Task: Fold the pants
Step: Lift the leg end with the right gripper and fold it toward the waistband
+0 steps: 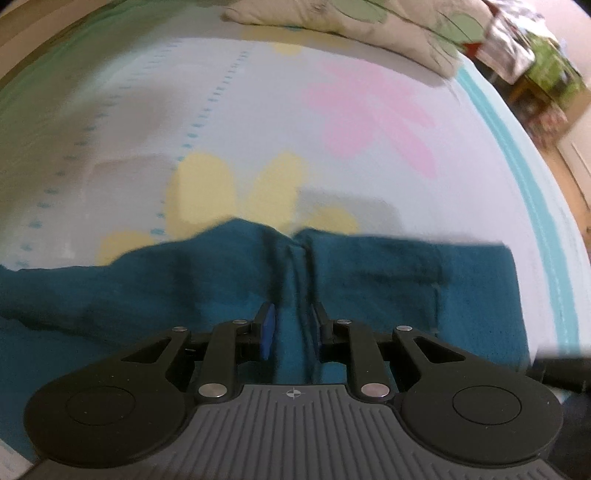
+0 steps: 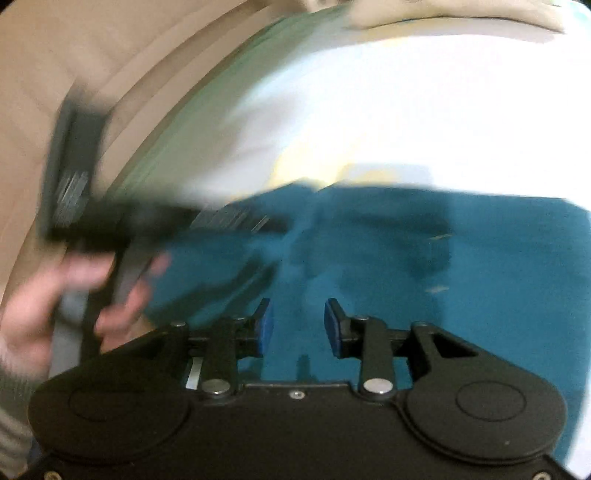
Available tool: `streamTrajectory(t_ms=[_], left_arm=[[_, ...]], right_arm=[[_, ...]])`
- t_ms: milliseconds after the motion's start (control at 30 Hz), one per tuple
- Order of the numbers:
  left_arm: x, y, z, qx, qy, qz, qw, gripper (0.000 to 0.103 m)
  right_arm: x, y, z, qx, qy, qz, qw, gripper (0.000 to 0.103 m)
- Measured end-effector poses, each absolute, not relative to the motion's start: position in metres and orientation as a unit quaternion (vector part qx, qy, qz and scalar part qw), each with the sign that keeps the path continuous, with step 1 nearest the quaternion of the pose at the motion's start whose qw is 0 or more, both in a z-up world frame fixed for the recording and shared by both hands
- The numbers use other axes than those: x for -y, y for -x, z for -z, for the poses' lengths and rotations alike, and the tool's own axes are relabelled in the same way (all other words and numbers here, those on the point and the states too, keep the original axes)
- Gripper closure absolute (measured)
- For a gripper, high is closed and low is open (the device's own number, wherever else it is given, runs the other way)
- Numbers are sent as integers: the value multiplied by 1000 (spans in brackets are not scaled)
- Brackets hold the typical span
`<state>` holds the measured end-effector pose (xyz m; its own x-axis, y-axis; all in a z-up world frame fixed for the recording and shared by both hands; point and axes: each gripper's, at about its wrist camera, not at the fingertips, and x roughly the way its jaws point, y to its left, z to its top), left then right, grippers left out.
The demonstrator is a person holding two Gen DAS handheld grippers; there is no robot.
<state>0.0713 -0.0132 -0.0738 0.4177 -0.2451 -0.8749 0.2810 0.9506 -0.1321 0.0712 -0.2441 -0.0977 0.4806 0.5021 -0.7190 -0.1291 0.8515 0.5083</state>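
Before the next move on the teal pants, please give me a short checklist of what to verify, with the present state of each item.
1. Left gripper has cloth between its fingers: ok, a ridge of the teal pants runs up between them.
2. Left grip is firm: cannot tell, the jaws stand a little apart around the ridge.
3. Right gripper is free: ok, open above the cloth, nothing between its fingers.
4. Pants lie flat on the bedsheet: not ok, the middle is bunched and creased.
5. Pillow is away from the pants: ok, it lies at the far end.
6. Right wrist view is sharp enough to aim: not ok, it is motion-blurred.
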Motion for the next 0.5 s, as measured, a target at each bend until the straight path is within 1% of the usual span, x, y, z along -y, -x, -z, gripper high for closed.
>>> streamTrajectory(t_ms=[100,133,167,333,400,467,500], left_arm=[[30,-63,85,-526,-43,174,831,83],[35,-60,90,-532,-53,180,826,83],[40,-57,95,-538,-64,186,820,83],[58,-35,119,-565,-112,210,790,82],[62,-24,124,-554,-136,213,793,82],[65,-16,125,-541,-164,214,797,82],[65,-12,125,-537,-168,212,799,82]], right_arm=[[286,-91,112,-473,-245,-104,840,59],[299,-98,118,-473,-256,-77,839,62],[308,-104,123,-476,-263,-55,838,63],[334,-132,151,-486,-281,13,827,64],[335,-140,166,-487,-294,25,822,66],[336,-140,176,-480,-316,32,818,73],[337,-139,178,-471,-322,31,821,74]])
